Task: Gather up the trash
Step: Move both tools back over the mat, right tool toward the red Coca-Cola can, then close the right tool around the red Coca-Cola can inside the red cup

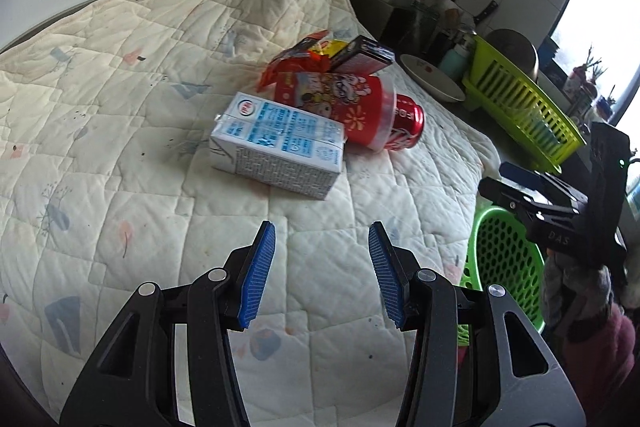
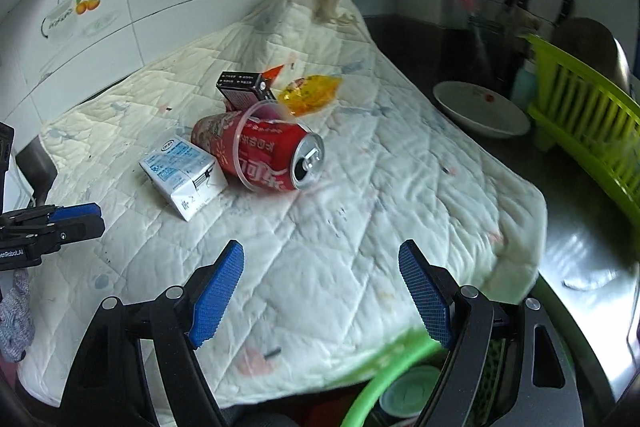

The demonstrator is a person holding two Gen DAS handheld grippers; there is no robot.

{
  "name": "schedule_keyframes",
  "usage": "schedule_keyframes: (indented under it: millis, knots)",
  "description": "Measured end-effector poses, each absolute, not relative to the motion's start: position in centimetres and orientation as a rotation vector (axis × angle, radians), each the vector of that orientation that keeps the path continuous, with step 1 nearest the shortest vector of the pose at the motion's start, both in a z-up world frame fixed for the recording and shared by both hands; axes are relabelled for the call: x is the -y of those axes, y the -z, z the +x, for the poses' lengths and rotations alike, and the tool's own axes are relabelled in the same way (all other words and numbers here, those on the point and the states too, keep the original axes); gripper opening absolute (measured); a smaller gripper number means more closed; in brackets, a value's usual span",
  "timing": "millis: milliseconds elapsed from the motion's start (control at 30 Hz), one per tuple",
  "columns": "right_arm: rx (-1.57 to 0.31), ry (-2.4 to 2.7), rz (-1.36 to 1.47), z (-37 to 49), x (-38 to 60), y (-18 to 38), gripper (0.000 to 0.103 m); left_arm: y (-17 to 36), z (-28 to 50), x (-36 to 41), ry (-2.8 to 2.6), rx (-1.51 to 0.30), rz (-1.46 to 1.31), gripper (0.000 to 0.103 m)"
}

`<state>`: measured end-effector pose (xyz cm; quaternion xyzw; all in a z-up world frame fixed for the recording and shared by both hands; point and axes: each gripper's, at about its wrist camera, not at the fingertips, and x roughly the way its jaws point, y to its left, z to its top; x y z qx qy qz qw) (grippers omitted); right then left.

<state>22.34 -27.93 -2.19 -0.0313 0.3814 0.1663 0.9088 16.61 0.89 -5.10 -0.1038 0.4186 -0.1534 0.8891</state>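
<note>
Toppled can (image 2: 276, 157), carton (image 2: 182, 173), wrappers (image 2: 310, 93) clustered

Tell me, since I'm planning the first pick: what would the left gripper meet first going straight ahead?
Probably the milk carton: it lies directly ahead of the open left gripper, with only bare quilt between.

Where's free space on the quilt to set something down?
Free: the quilt between both open grippers and the milk carton, and its right side from the can to the edge by the white bowl. Crowded: carton, can, red cup, black box and yellow wrapper bunched mid-quilt.
</note>
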Motion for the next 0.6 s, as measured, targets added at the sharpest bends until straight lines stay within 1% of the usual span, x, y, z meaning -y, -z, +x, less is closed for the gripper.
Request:
schedule_keyframes:
  millis: [67,300,600]
  knots:
    - [-0.784,-0.375,-0.091,23.5,27.5,2.3,0.082,5.2,16.9,-1.4,0.312,-0.871,-0.222,0.049]
    - [-0.802,-0.512,-0.133,28.9,26.5,3.4,0.082,5.9,18.2,-2.7,0.284,-0.878,-0.244,0.049]
    - [-0.802,-0.661,-0.212,33.2,24.7,4.4,0.083,7.0,19.3,-3.5,0.263,-0.897,-0.258,0.049]
